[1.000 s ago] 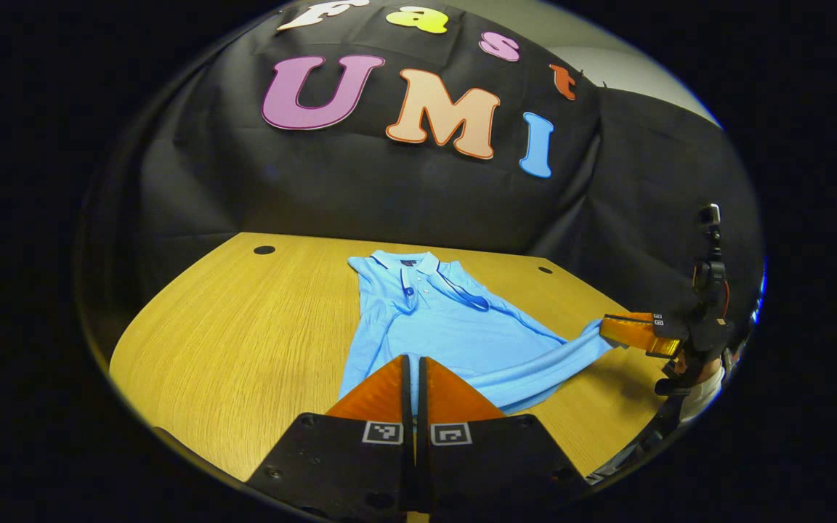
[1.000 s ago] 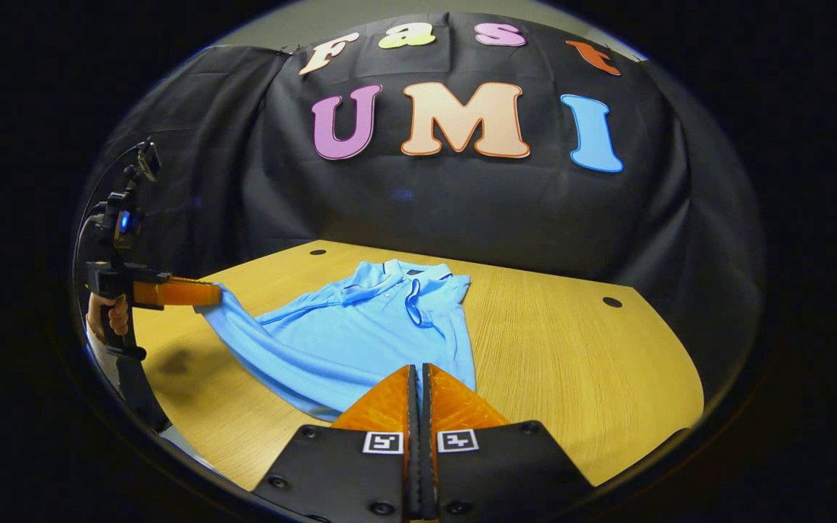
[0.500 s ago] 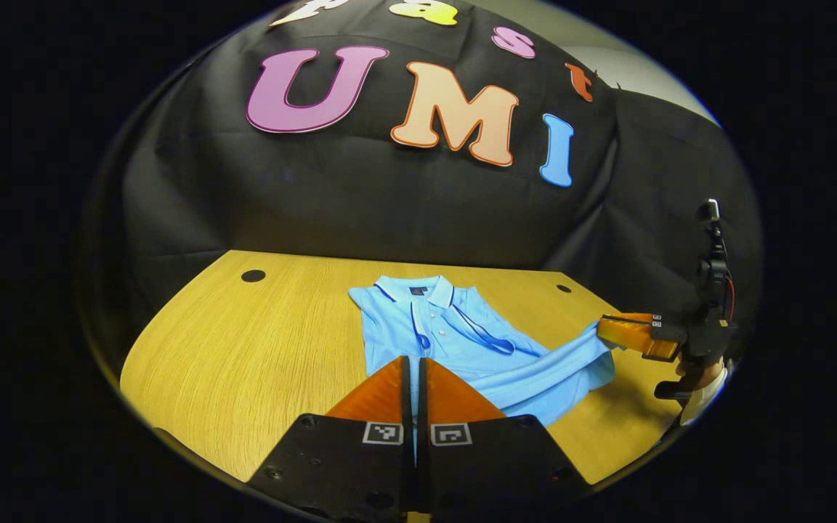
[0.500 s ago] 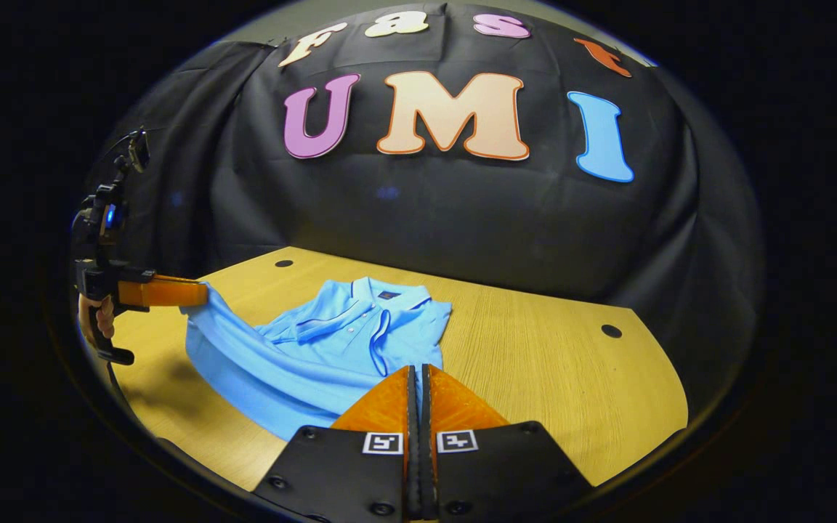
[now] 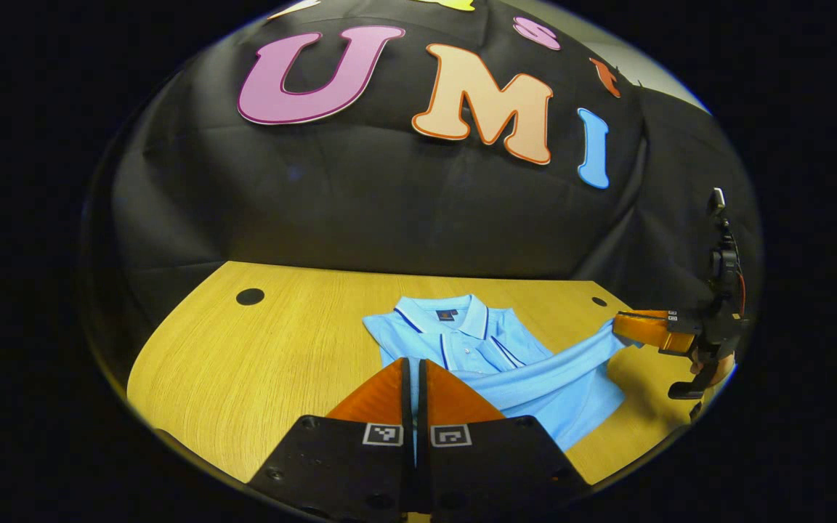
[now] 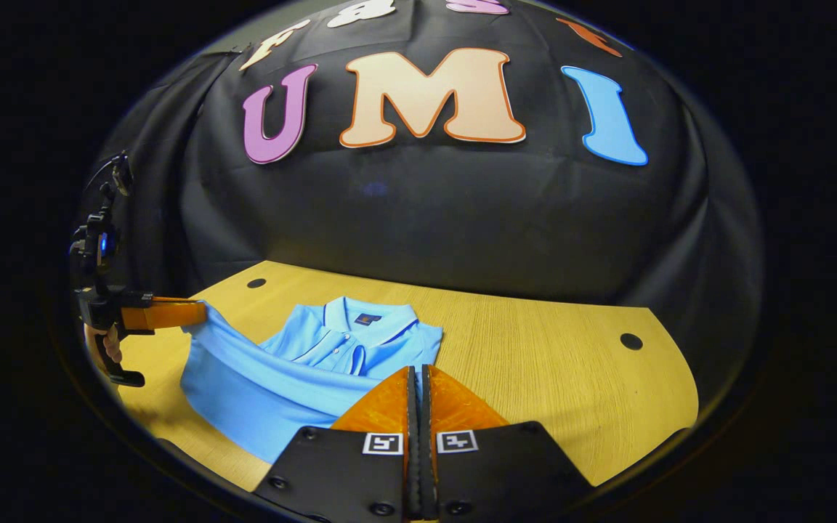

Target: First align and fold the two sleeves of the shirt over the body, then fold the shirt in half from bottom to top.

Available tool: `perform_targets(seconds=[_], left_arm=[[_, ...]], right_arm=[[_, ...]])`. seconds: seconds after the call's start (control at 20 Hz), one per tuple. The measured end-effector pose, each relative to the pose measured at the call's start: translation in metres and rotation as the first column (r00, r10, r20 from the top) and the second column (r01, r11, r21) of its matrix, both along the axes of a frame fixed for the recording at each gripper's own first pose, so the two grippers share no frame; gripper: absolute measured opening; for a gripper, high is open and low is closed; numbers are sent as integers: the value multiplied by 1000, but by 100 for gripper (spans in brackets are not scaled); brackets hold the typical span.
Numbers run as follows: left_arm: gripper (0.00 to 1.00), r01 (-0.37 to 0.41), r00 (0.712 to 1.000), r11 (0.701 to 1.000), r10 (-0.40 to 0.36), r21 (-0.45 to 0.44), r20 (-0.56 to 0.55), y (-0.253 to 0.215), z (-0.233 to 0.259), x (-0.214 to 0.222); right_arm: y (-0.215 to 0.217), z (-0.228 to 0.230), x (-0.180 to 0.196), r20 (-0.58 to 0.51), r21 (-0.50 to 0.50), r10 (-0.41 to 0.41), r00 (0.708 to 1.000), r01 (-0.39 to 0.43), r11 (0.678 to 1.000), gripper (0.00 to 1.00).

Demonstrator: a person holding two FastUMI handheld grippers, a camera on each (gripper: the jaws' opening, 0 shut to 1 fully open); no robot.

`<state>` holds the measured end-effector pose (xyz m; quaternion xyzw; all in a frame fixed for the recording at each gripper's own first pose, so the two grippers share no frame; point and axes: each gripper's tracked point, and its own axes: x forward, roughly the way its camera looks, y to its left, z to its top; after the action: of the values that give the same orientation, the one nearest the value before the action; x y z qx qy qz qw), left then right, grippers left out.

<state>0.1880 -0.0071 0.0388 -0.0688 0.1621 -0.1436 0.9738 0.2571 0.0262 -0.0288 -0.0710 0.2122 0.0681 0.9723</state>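
both my grippers, left (image 5: 413, 372) and right (image 6: 418, 379), jaws pinching the blue polo shirt's (image 5: 495, 359) hem corners, lifted off the surface (image 5: 259, 356), collar (image 5: 455, 319) straight ahead, hem stretched crosswise between them
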Motion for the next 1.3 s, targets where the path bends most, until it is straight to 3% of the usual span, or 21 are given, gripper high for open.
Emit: perform_targets(seconds=[0.6, 1.0, 1.2, 1.25, 1.3], left_arm=[[0, -65, 997, 996, 68, 54, -41, 3, -35, 102], [0, -125, 989, 976, 136, 178, -52, 12, -52, 127], [5, -131, 989, 977, 141, 169, -47, 12, -42, 121], [19, -135, 988, 977, 145, 167, -49, 13, -38, 116], [38, -142, 987, 975, 153, 172, -51, 16, -37, 113]], right_arm=[[-10, -35, 92, 14, -65, -84, 996, 85, 994, 2], [-6, -61, 116, -18, -59, -114, 993, 113, 992, 1], [1, -58, 110, -38, -29, -91, 995, 90, 996, 15], [2, -57, 107, -42, -31, -80, 996, 79, 996, 22], [6, -55, 104, -39, -32, -70, 997, 69, 997, 43]])
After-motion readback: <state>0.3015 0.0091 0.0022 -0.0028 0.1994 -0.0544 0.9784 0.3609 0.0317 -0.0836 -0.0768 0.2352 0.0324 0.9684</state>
